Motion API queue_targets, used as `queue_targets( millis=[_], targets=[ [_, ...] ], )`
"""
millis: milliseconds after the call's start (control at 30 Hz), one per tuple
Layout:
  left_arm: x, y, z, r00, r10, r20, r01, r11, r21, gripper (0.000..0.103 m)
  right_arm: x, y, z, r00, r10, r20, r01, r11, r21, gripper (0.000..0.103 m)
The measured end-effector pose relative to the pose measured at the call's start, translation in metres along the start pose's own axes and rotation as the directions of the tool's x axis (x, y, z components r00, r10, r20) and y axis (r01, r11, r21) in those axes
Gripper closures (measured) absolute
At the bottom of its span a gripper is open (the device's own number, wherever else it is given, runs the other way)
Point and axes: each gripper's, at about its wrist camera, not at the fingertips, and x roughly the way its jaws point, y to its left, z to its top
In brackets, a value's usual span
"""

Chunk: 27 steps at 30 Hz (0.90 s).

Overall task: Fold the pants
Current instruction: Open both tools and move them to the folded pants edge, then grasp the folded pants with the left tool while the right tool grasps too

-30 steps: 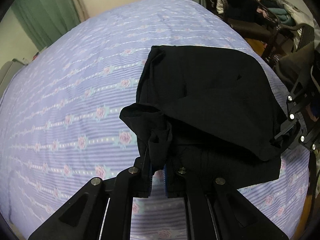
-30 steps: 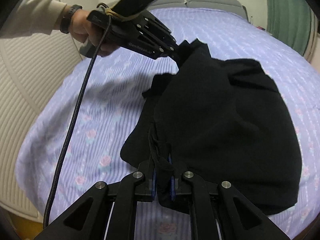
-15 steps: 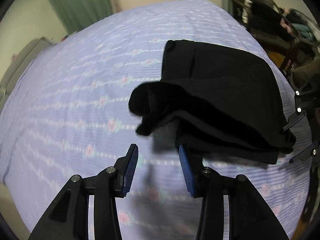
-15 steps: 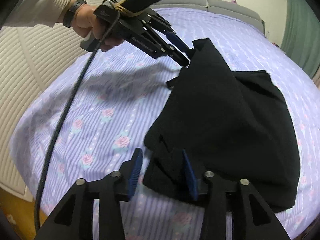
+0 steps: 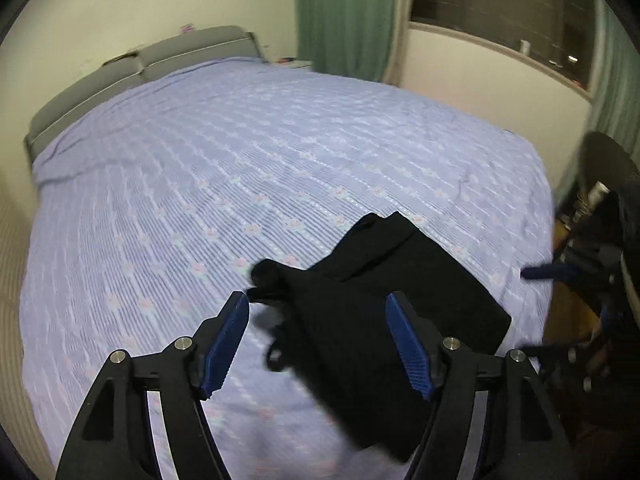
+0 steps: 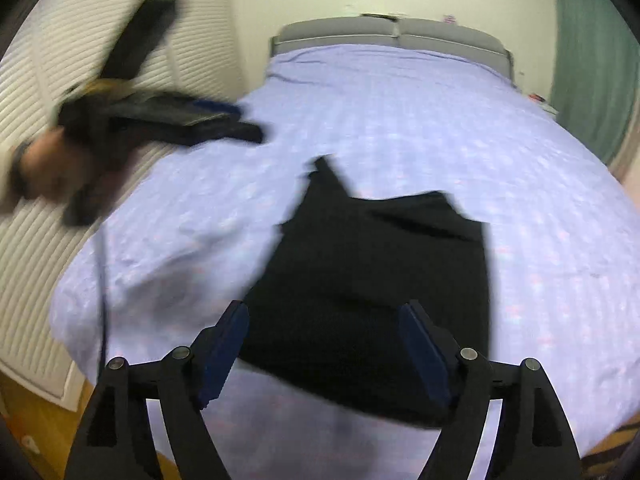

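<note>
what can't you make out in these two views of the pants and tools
- Pants, left wrist view: near edge blurred and hidden behind the left tool.
- Pants, right wrist view: near edge blurred, partly hidden behind the right tool.
- Left tool in right wrist view: motion blur smears it.
- Right tool in left wrist view: blurred, cut off by the edge.

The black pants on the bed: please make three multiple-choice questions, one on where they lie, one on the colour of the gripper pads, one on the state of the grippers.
1. Where do the black pants lie?
A. on the floor
B. on the lilac bedsheet
C. on a chair

2. What colour are the pads of the left gripper?
A. blue
B. red
C. white

3. What state are both grippers in?
A. shut on cloth
B. one open, one shut
C. both open, holding nothing

Answers: 1 B, the sheet surrounds the pants. 2 A, both pads look blue. 3 C, the right gripper and the left gape wide, touching no cloth.
</note>
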Motion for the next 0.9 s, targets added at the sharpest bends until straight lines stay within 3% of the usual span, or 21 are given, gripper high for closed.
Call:
queue_targets(
  millis=[100,267,367,433,467,600,633,700,733,767,833,900],
  targets=[
    [0.025,-0.027,0.003,0.998,0.055,-0.005,-0.055,0.992,-0.116,0.033,0.006,-0.045,0.005,0.999,-0.047,-0.026,0.047,0.999,-0.013,0.024],
    [0.066,-0.059,0.014,0.999,0.05,0.016,-0.045,0.973,-0.226,0.033,0.027,-0.1,0.012,0.996,-0.074,-0.057,0.071,0.996,-0.05,0.024],
    [0.088,-0.071,0.009,0.99,0.132,-0.054,-0.141,0.953,-0.267,0.034,0.042,-0.122,0.026,0.997,-0.025,-0.068,0.019,0.996,-0.082,0.024],
    [0.084,-0.074,0.0,0.975,0.206,-0.084,-0.222,0.91,-0.351,0.034,0.056,-0.128,0.043,0.997,0.03,-0.071,-0.039,0.991,-0.125,0.024],
    [0.078,-0.075,-0.006,0.968,0.232,-0.095,-0.25,0.884,-0.395,0.034,0.062,-0.131,0.051,0.996,0.054,-0.069,-0.063,0.988,-0.142,0.024],
    [0.056,-0.084,-0.042,0.91,0.368,-0.193,-0.41,0.718,-0.563,0.034,0.095,-0.126,0.103,0.963,0.244,-0.111,-0.266,0.926,-0.268,0.025],
    [0.053,-0.088,-0.053,0.891,0.396,-0.223,-0.446,0.667,-0.596,0.034,0.107,-0.12,0.118,0.942,0.304,-0.144,-0.335,0.891,-0.307,0.026],
    [0.048,-0.095,-0.074,0.851,0.442,-0.282,-0.507,0.555,-0.659,0.034,0.124,-0.106,0.141,0.893,0.399,-0.209,-0.45,0.824,-0.344,0.041],
    [0.046,-0.097,-0.083,0.84,0.453,-0.299,-0.52,0.513,-0.683,0.034,0.138,-0.094,0.154,0.842,0.461,-0.282,-0.537,0.769,-0.348,0.042],
    [0.044,-0.098,-0.091,0.83,0.461,-0.315,-0.53,0.474,-0.704,0.034,0.144,-0.086,0.159,0.812,0.487,-0.322,-0.58,0.737,-0.348,0.046],
    [0.044,-0.102,-0.109,0.821,0.461,-0.337,-0.528,0.388,-0.755,0.034,0.159,-0.057,0.166,0.745,0.51,-0.43,-0.663,0.638,-0.391,0.052],
    [0.046,-0.104,-0.124,0.823,0.45,-0.347,-0.51,0.316,-0.8,0.034,0.163,-0.032,0.162,0.722,0.492,-0.487,-0.69,0.562,-0.455,0.052]
  ],
)
